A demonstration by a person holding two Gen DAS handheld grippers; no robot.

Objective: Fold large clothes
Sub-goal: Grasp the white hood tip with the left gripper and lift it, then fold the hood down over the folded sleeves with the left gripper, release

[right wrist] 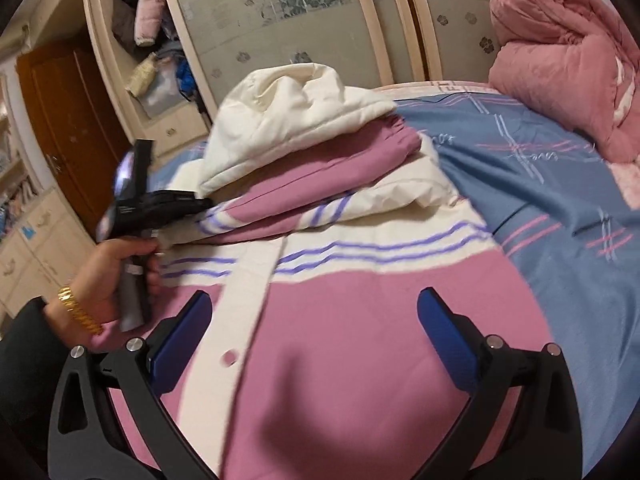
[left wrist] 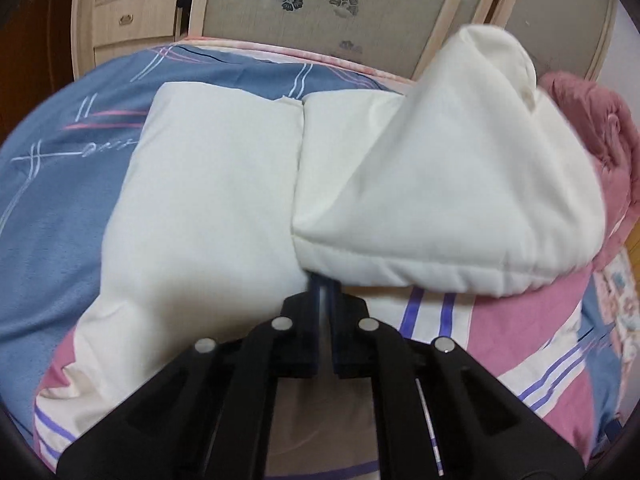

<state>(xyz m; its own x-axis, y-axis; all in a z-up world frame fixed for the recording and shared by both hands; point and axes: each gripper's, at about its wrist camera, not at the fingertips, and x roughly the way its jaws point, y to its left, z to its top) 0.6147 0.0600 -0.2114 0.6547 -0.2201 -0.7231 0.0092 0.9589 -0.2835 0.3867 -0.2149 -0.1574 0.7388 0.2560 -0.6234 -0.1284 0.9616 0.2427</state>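
Left gripper (left wrist: 324, 280) pinches the jacket (right wrist: 340, 320) (cream lining up).

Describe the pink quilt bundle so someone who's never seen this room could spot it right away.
Start at the bed with the blue patterned sheet. The jacket being folded lies on its near side; look past it to the far right corner, by the frosted wardrobe doors. The quilt bundle is heaped there, plain dusty pink and rumpled, whereas the jacket is pink and cream with purple stripes.

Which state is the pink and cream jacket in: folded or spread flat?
Partly folded: the jacket has its cream-lined side turned over onto the buttoned front; left tongs grip that edge.
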